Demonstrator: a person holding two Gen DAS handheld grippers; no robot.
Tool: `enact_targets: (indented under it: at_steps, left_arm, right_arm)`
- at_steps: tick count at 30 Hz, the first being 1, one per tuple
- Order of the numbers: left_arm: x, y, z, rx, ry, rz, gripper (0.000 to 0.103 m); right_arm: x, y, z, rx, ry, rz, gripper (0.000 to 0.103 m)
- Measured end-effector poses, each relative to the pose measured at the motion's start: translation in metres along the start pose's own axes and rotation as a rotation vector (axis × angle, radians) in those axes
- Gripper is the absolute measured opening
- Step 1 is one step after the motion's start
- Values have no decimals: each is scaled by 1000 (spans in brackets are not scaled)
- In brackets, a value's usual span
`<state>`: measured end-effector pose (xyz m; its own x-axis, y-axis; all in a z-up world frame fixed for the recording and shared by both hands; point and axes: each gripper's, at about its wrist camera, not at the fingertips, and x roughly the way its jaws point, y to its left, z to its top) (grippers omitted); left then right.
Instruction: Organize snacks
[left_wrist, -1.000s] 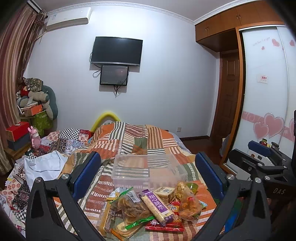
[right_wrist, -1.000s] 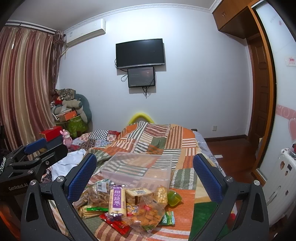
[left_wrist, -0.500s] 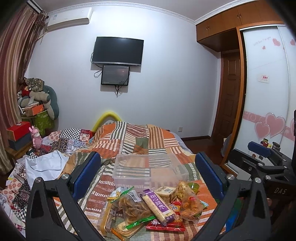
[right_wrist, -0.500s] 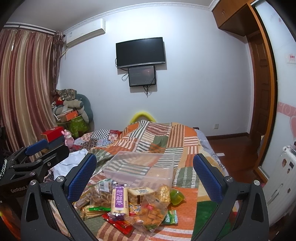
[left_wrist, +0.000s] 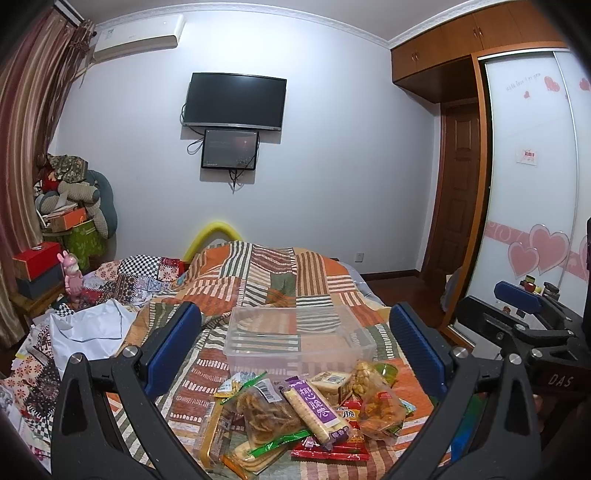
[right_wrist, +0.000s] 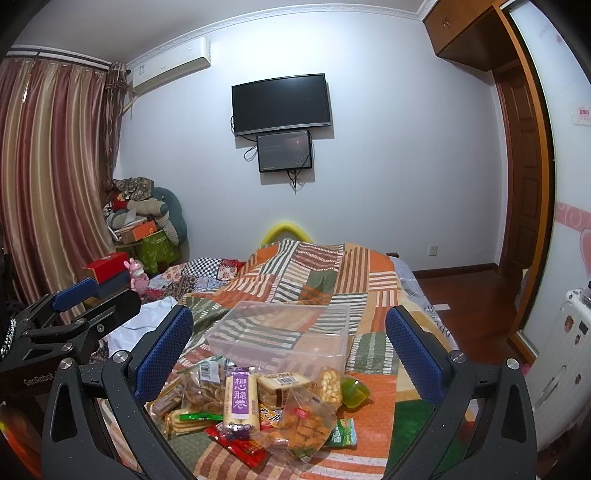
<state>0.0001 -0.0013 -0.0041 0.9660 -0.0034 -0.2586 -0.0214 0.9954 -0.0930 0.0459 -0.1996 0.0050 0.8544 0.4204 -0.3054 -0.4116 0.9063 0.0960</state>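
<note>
two grippers spread wide | purple snack bar (right_wrist: 240, 400) long axis toward bin (right_wrist: 280, 334)

Purple packet (right_wrist: 240, 397) label: Chinese characters 想心脆卷, white on purple, also seen from left wrist view (left_wrist: 313, 402). Red wrapper (left_wrist: 347, 415): character 脆. Right gripper body (left_wrist: 559, 379): "DAS". Left gripper body (right_wrist: 37, 380): "GenRobot". Barcode stickers on other packets too small to read

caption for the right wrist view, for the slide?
Open right claw above a snack pile on a patchwork quilt, empty clear plastic bin just behind; left claw alongside.
</note>
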Motion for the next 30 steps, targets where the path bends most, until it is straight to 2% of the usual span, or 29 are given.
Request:
enact_targets:
  at_steps: [20,30]
  left_arm:
    - [-2,0,0,5,-3,0,103]
    - [1,3,-3,26,5,6,103]
  right_arm:
    - [1,0,0,4,4,3,103]
    - [7,-6,-4,24,36,30,103]
